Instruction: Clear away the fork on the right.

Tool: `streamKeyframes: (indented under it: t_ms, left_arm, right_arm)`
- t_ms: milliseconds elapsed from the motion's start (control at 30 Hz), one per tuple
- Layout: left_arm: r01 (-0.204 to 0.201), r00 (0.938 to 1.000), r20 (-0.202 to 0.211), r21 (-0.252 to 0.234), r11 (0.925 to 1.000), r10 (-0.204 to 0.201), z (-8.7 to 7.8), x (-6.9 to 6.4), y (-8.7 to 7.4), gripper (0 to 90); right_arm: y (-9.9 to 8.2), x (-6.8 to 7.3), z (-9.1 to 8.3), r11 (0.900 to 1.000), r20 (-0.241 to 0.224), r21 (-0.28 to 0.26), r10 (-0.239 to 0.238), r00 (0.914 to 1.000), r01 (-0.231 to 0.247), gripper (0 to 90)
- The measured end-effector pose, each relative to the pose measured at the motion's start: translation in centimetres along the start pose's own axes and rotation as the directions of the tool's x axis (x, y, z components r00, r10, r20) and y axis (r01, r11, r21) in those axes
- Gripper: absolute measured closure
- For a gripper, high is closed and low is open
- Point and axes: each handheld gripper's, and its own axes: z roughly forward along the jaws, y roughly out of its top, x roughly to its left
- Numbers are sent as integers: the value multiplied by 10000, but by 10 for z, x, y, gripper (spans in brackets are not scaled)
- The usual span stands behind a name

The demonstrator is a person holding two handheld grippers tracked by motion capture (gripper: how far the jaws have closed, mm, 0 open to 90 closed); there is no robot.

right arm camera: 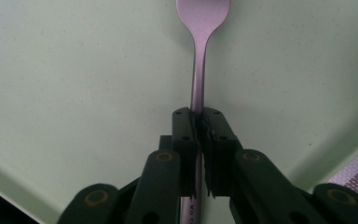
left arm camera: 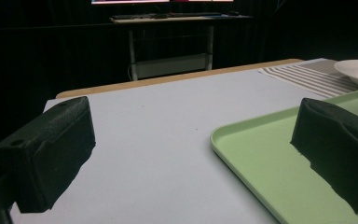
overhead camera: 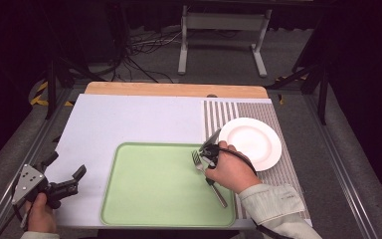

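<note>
**Q:** What do the jaws of the right gripper (right arm camera: pixel 199 122) hold?

**A:** A fork (right arm camera: pixel 198 70). The two black jaws are pressed together on its thin handle, one on each side. Ahead of the jaw tips the handle runs straight on and widens toward the prongs, whose ends are cut off by the top edge of the right gripper view. Behind the tips the handle passes back between the jaws.

**Q:** And what lies under the fork?

**A:** A green tray (right arm camera: pixel 74 84). It spreads out to both sides of the jaws and beyond them. In the high view the fork (overhead camera: pixel 199 162) sits over the tray's (overhead camera: pixel 149 184) right part, its prongs pointing away from the person, with the right gripper (overhead camera: pixel 209 151) and the hand (overhead camera: pixel 231 172) above its handle. Whether the fork touches the tray cannot be told.

**Q:** What lies past the jaws on the outer side?

**A:** A white plate (overhead camera: pixel 251 142) on a striped mat (overhead camera: pixel 219 114) — just beside the gripper, apart from the tray.

**Q:** How does the left gripper (left arm camera: pixel 191 154) stand?

**A:** Wide — its jaws are far apart with nothing between them. The pale table (left arm camera: pixel 158 121) lies between and ahead of them; the tray's corner (left arm camera: pixel 261 154) reaches in before the right-hand jaw. In the high view this gripper (overhead camera: pixel 64 174) rests left of the tray.
</note>
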Motion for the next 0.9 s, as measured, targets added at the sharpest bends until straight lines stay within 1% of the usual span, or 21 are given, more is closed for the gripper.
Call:
streamKeyframes:
  t_ms: [133,267,600,700,800,867,900]
  left_arm:
    - [22,10000,11,11,10000,-22,0,0,0,3]
    - [30,10000,7,9,10000,-30,0,0,0,3]
    - [31,10000,16,13,10000,-31,0,0,0,3]
    - [43,10000,10,-4,10000,-43,0,0,0,3]
    - [13,10000,10,-8,10000,-13,0,0,0,3]
    - [9,10000,9,-5,10000,-9,0,0,0,3]
    - [13,10000,7,-10,10000,-13,0,0,0,3]
  right_arm:
    - [1,0,4,9999,0,72,78,10000,-78,848]
    - [2,0,8,9999,73,159,56,10000,-57,847]
    - [2,0,10,9997,35,221,105,9999,-106,844]
    - [2,0,10,9999,-14,115,33,10000,-33,788]
    - [2,1,9,10000,9,84,-39,10000,39,779]
    - [1,2,7,9999,39,-68,-114,9999,115,751]
    - [1,2,7,9999,39,-68,-114,9999,115,751]
